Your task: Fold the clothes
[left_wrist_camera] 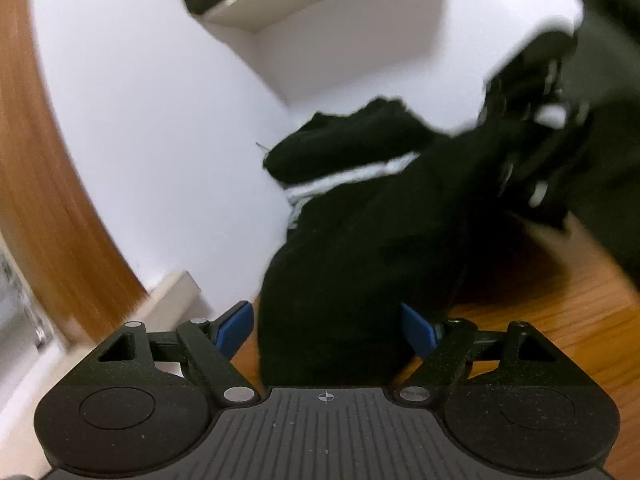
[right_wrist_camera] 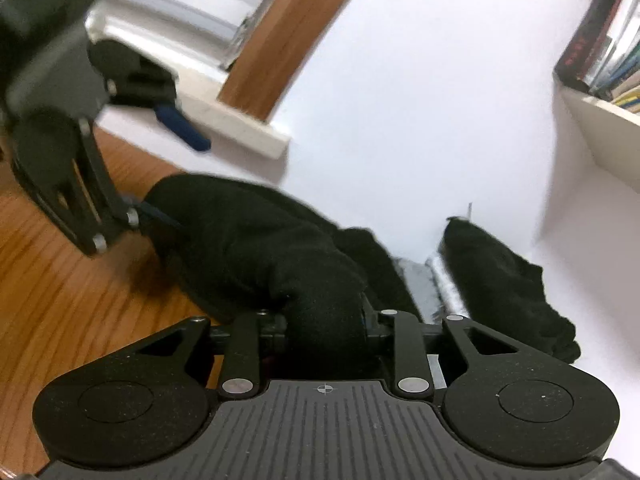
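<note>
A black garment (left_wrist_camera: 360, 248) with a white-grey striped band (left_wrist_camera: 352, 178) lies bunched on the wooden table (left_wrist_camera: 540, 320) against the white wall. My left gripper (left_wrist_camera: 327, 332) is open, its blue fingers (left_wrist_camera: 236, 330) wide apart on either side of a fold of the cloth. In the right wrist view the left gripper (right_wrist_camera: 184, 180) shows at the upper left, one finger raised and the other at the garment's (right_wrist_camera: 256, 248) edge. My right gripper (right_wrist_camera: 324, 320) is shut on a bunch of black cloth that hides its fingertips. It appears blurred in the left wrist view (left_wrist_camera: 532, 132).
A white shelf with books (right_wrist_camera: 600, 40) hangs on the wall at the right. A wooden frame (right_wrist_camera: 280, 40) and a white ledge (right_wrist_camera: 240, 128) stand at the left. A dark green mass (left_wrist_camera: 608, 160) fills the far right of the left wrist view.
</note>
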Available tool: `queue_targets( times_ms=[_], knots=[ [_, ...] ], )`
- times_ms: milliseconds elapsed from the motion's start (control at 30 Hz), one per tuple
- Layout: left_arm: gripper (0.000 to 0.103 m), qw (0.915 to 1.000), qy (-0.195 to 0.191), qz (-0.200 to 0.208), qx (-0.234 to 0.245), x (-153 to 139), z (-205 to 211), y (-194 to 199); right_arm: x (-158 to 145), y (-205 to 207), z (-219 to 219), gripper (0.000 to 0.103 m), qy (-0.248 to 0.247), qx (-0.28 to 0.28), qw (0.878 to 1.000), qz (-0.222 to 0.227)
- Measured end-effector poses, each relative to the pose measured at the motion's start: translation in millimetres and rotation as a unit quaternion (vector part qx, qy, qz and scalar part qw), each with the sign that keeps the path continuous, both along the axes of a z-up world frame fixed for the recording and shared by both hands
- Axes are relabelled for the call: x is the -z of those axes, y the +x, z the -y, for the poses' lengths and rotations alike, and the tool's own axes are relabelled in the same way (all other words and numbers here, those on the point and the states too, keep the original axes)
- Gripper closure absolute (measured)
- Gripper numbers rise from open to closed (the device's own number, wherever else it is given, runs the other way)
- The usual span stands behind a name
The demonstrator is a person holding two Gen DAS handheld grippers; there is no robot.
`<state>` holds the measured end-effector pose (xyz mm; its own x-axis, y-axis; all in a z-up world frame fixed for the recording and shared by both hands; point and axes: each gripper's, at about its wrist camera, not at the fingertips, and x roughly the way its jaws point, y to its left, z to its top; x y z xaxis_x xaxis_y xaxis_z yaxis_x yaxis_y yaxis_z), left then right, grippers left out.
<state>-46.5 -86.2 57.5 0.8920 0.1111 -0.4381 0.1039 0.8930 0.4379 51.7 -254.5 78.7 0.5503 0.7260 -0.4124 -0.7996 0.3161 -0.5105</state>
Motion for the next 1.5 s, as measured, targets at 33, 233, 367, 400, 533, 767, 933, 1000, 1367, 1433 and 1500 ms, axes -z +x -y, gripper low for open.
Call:
queue_targets(
  times_ms=[33, 233, 367, 400, 533, 767, 933, 1000, 1367, 1433, 1500],
  knots=[
    [0.02, 1.0, 0.003, 0.0, 0.001, -4.7, 0.7, 0.7, -4.6, 2.5, 1.1, 0.076, 0.004, 0.002, 1.0, -0.001],
    [0.052, 0.9999, 0.006, 0.003, 0.009, -39.2, 4.6, -1.6, -26.8, 11.5, 4.5, 0.077, 0.018, 0.01, 1.0, -0.012],
    [0.077, 0.9998, 0.009, 0.006, 0.014, -62.2, 7.2, -3.2, -44.2, 7.8, 13.3, 0.078, 0.03, 0.009, 0.999, -0.03],
    [0.078, 0.9998, 0.009, 0.006, 0.015, -67.9, 7.9, -3.6, -54.4, 6.6, 21.0, 0.078, 0.042, 0.005, 0.998, -0.044],
    [0.078, 0.9993, 0.018, 0.016, 0.028, -112.5, 12.1, -18.0, -99.9, -0.2, 54.1, 0.078, 0.084, -0.022, 0.991, -0.103],
    [0.061, 0.9972, 0.064, 0.006, 0.039, -178.3, 18.4, 2.9, -138.9, 50.5, 65.4, 0.073, 0.125, -0.037, 0.961, -0.246],
    [0.038, 0.9964, 0.044, -0.047, -0.054, -127.1, -4.0, 94.4, -83.8, 109.6, 51.8, 0.05, 0.1, 0.052, 0.963, -0.245],
    [0.038, 0.9962, 0.005, -0.064, -0.058, -102.5, -14.9, 111.6, -61.7, 133.3, 46.3, 0.05, 0.089, 0.087, 0.962, -0.245],
    [0.03, 0.9766, -0.15, -0.126, -0.089, -11.0, -61.2, 124.0, 20.2, 152.5, 53.7, 0.041, 0.08, 0.08, 0.944, -0.311],
    [0.03, 0.9705, -0.188, -0.116, -0.098, 0.8, -73.4, 115.7, 34.0, 150.7, 48.5, 0.039, 0.077, 0.078, 0.943, -0.314],
    [0.061, 0.9618, -0.234, -0.107, -0.095, 3.9, -85.0, 103.7, 45.5, 148.2, 48.7, 0.039, 0.076, 0.075, 0.94, -0.324]
  ],
)
